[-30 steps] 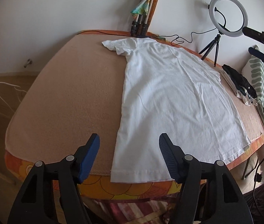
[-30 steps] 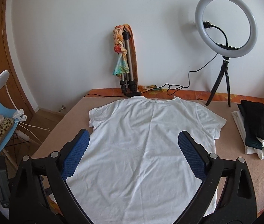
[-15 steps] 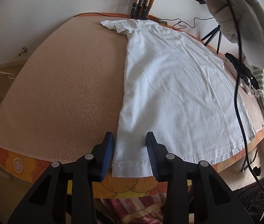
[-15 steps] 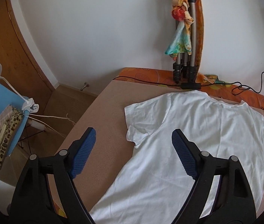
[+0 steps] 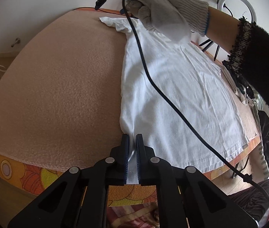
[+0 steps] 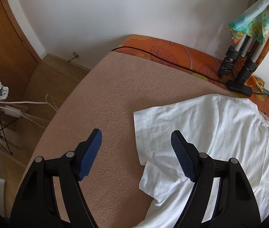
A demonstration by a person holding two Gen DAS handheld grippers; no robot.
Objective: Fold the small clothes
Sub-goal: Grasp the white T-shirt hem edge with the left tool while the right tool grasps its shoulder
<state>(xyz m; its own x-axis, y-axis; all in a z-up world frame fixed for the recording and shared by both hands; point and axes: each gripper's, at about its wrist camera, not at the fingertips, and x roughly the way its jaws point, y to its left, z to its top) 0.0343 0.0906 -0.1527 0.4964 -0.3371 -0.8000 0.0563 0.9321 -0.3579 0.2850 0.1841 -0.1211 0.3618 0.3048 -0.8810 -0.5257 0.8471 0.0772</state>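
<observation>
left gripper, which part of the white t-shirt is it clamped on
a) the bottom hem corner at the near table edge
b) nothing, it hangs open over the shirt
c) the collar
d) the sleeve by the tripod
a: the left gripper has its blue pads pressed together on the bottom hem corner of the white t-shirt, right at the near edge of the table.

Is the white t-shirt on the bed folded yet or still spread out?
Spread out. The white t-shirt lies flat in one layer, sleeve extended; only its hem corner is pinched in the left gripper.
</observation>
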